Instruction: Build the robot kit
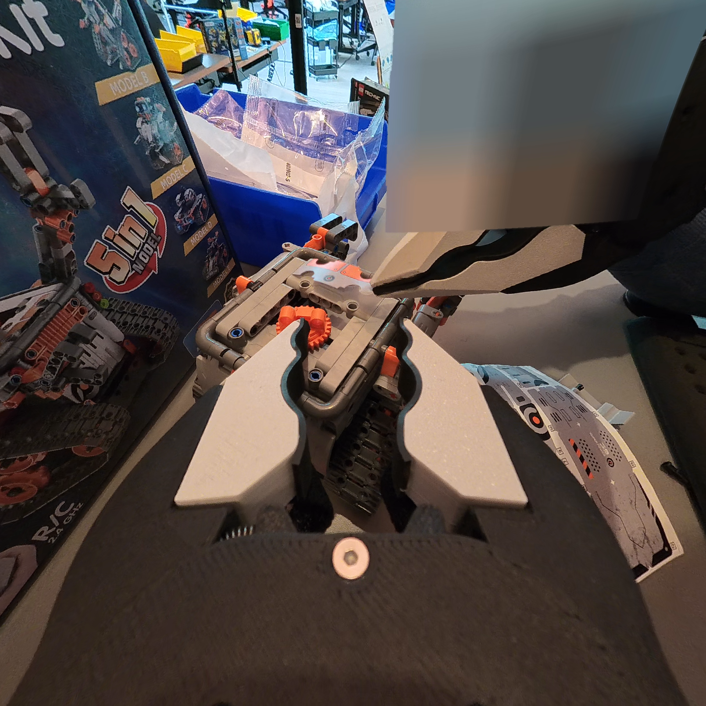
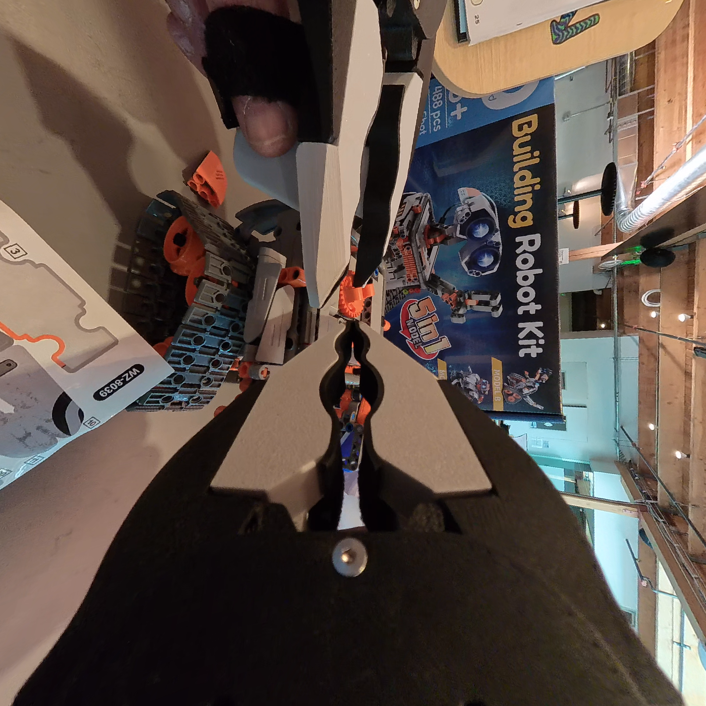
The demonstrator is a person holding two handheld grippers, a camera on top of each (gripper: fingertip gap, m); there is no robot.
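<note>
Grey toy vehicle [image 1: 305,344] sits steadied between the left gripper's [image 1: 349,336] spread fingers, while the right gripper's [image 2: 353,324] clenched tips pinch a sticker [image 1: 336,277] just beyond.

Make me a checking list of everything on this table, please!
Surface: pale table, partly in shadow.
Main things: tracked brick model, with an orange gear on top.
Clutter: sticker sheet, kit box, blue bin of plastic bags, loose orange piece.
Grippers: left gripper straddles the model's grey frame, grip unclear; right gripper shut, tip at a sticker on the model.
Cables: nothing seen on the table.
Surroundings: benches with yellow bins.
</note>
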